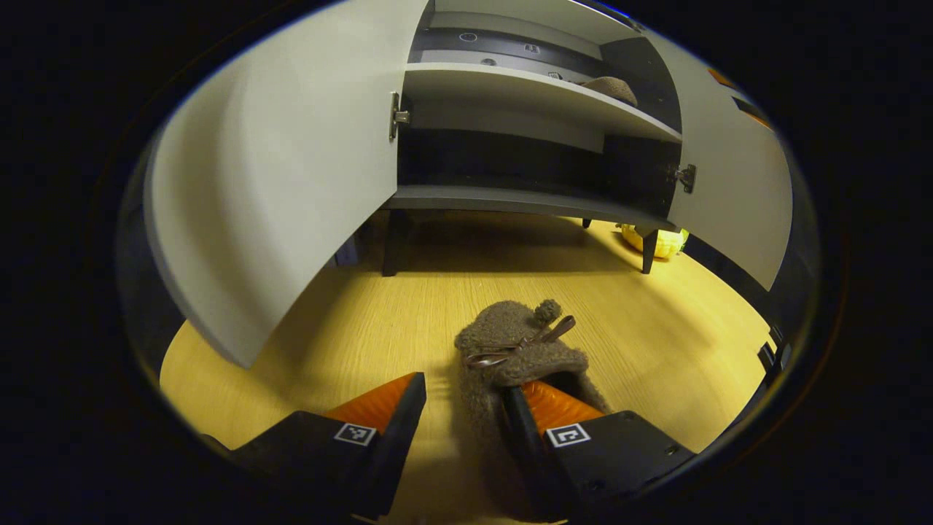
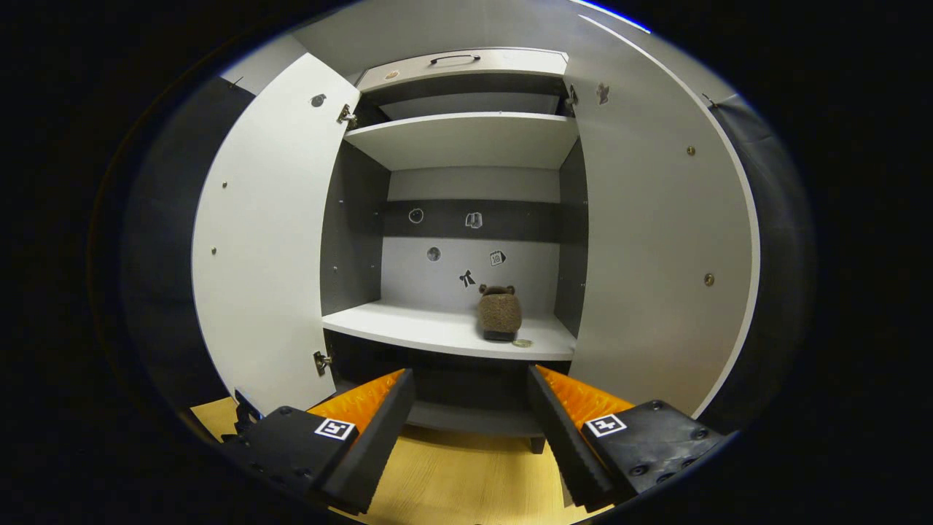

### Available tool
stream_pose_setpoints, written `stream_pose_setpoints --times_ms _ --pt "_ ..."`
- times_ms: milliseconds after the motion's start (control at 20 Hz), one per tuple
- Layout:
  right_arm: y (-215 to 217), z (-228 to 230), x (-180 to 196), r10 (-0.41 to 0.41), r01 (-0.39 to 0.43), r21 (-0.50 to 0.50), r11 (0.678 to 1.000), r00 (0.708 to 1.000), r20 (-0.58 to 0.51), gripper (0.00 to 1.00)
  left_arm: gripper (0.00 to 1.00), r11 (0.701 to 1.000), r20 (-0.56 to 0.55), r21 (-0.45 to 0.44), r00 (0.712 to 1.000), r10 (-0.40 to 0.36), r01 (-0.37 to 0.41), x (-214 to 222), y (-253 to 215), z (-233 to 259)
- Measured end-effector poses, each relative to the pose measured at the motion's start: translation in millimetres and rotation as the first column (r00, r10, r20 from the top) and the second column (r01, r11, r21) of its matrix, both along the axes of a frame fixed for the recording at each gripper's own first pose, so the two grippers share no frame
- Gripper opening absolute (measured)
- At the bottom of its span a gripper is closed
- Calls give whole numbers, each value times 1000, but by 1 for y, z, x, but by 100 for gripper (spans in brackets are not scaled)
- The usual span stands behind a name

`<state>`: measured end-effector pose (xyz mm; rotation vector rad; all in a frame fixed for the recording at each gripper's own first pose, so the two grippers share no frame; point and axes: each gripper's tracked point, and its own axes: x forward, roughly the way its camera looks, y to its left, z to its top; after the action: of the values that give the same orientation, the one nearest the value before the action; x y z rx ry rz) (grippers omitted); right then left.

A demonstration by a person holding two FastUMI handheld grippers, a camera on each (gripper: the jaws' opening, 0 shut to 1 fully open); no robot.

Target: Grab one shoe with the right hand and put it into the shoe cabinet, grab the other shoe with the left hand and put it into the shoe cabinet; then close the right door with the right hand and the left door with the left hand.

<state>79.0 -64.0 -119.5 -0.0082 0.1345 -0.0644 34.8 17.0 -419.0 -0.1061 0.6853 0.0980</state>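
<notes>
A fuzzy brown shoe [image 1: 521, 343] with a pompom lies on the wooden floor [image 1: 678, 343] in front of the shoe cabinet [image 1: 510, 91]. My left gripper [image 1: 463, 408] is open and low over it. Its right finger sits inside the shoe's opening, its left finger stands outside, and the shoe's side wall lies between them. The other brown shoe [image 2: 499, 312] stands on the cabinet's middle shelf [image 2: 437, 328], toward the right, and shows as the shoe [image 1: 612, 87] in the left gripper view. My right gripper [image 2: 470, 394] is open and empty, facing that shelf from a short distance.
Both cabinet doors stand wide open: the left door [image 2: 270, 240] and the right door [image 2: 656, 240]. In the left gripper view the left door [image 1: 277, 189] swings out close beside me. A yellow object [image 1: 663, 244] lies under the cabinet by a leg.
</notes>
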Motion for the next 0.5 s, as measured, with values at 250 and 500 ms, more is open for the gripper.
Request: stream_pose_setpoints --times_ms 250,500 --pt "-6 -26 3 -7 7 12 1000 998 -60 98 65 1000 34 1 999 -18 18 22 -2 -10" --pt "-7 -48 2 3 0 20 1000 993 -117 99 34 995 38 78 998 -58 54 31 -5 -12"
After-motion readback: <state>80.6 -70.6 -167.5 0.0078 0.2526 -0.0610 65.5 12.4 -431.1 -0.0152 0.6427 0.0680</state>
